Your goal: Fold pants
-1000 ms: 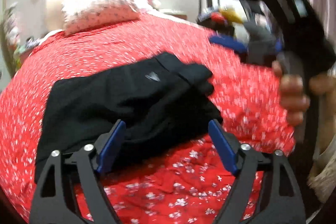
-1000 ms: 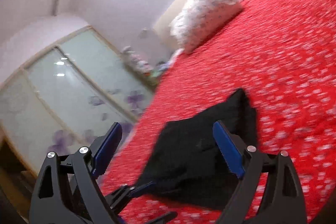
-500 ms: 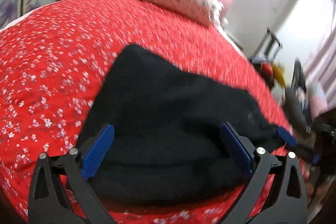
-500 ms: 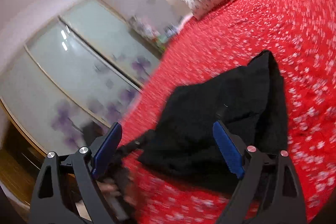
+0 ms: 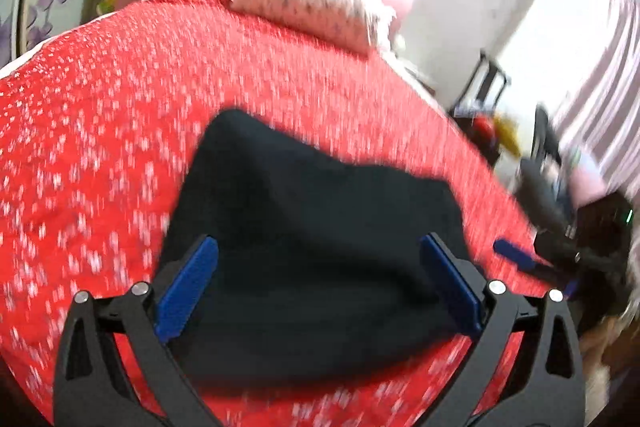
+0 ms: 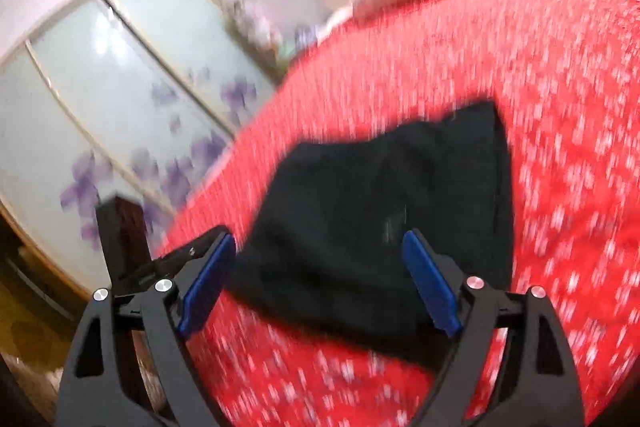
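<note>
Black pants (image 5: 312, 239) lie folded on red bedspread (image 5: 100, 131). L gripper (image 5: 318, 281): jaws wide apart, empty, above pants' near edge. R gripper (image 6: 320, 281): jaws wide apart, empty, above pants.

We see both fisheye views smeared by motion blur: the white specks on the red bedspread (image 5: 100, 131) streak into dashes, and the pillow (image 5: 308, 7) is soft-edged. Light is bright and blown out toward 1 o'clock in the left view, perhaps from a window. The black pants (image 6: 384, 211) show almost no detail. Straight lines bow near the dark, vignetted rims.
</note>
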{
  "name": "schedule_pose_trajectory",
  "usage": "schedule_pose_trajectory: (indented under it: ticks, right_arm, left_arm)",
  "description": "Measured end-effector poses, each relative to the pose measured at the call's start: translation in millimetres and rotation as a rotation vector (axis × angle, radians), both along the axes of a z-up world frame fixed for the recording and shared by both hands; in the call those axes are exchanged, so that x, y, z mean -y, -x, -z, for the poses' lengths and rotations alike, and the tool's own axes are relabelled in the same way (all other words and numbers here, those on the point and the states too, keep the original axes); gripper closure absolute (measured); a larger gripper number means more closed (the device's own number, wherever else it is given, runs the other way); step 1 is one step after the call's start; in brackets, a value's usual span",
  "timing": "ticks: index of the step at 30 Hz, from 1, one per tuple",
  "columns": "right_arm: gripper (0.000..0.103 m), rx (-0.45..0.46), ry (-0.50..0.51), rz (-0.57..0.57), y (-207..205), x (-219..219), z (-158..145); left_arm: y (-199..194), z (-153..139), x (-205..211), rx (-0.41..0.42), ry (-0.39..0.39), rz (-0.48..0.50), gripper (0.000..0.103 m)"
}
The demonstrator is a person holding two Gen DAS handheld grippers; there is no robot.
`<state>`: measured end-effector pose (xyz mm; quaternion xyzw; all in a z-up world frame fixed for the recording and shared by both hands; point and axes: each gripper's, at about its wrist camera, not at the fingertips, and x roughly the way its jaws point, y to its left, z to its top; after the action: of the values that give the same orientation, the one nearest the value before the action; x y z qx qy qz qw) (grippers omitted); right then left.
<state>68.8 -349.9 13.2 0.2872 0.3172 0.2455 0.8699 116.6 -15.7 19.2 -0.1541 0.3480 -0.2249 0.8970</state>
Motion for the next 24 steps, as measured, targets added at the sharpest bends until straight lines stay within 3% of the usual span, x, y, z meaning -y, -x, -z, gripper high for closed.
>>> schedule_pose_trajectory:
  ticks: [3, 7, 9, 13, 15, 19, 24]
  right_arm:
    - [0.011, -0.032, -0.084, 0.018, -24, 8, 2]
    - [0.011, -0.082, -0.075, 0.044, -57, 10, 12]
    - [0.011, -0.122, -0.089, 0.046, -69, 12, 21]
    - [0.014, -0.282, -0.078, 0.081, -89, 13, 58]
    - [0.019, -0.281, -0.086, 0.09, -89, 16, 63]
    - [0.019, -0.256, -0.058, 0.081, -84, 14, 59]
    - [0.017, -0.162, 0.004, 0.054, -54, 6, 32]
  left_arm:
    - [-36, -13, -1, -0.036, 0.058, -0.019, 0.002]
    - [-76, -12, 3, -0.117, 0.12, 0.004, 0.002]
    - [-101, -2, 10, -0.178, 0.167, 0.047, 0.002]
    - [-141, 39, 21, -0.352, 0.153, 0.071, 0.002]
    - [-148, 51, 9, -0.386, 0.255, 0.029, 0.002]
    - [-149, 53, 0, -0.403, 0.302, 0.029, 0.004]
    - [-102, 31, -2, -0.326, 0.236, 0.049, 0.003]
